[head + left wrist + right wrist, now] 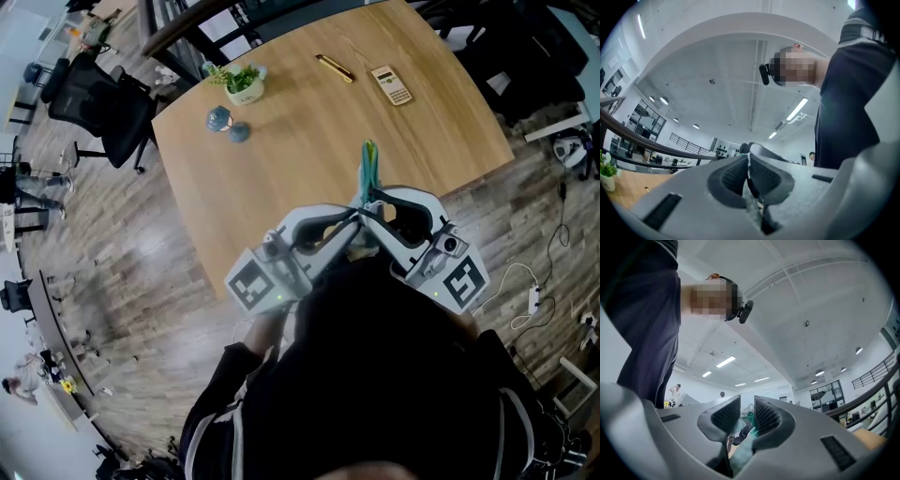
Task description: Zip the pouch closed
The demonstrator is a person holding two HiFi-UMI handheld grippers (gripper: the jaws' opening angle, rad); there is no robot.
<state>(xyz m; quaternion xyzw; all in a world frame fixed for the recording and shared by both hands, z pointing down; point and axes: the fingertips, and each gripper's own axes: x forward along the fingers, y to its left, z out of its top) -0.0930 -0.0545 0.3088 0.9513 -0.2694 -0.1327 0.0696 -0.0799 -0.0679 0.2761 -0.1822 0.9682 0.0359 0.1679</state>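
While the left fingers (733,176) clamp the green pouch (367,171), the right fingers (767,416) stand slightly apart around it.

A light wooden table (309,164) carries a few small things, all towards its far side. Taken from its middle, a brown pen-like stick (335,67) lies at 12 o'clock and a calculator (391,84) at 1 o'clock. A potted plant (243,84) stands at 10 o'clock. Two small blue-grey objects (226,123), too small to identify, sit at 9 o'clock.
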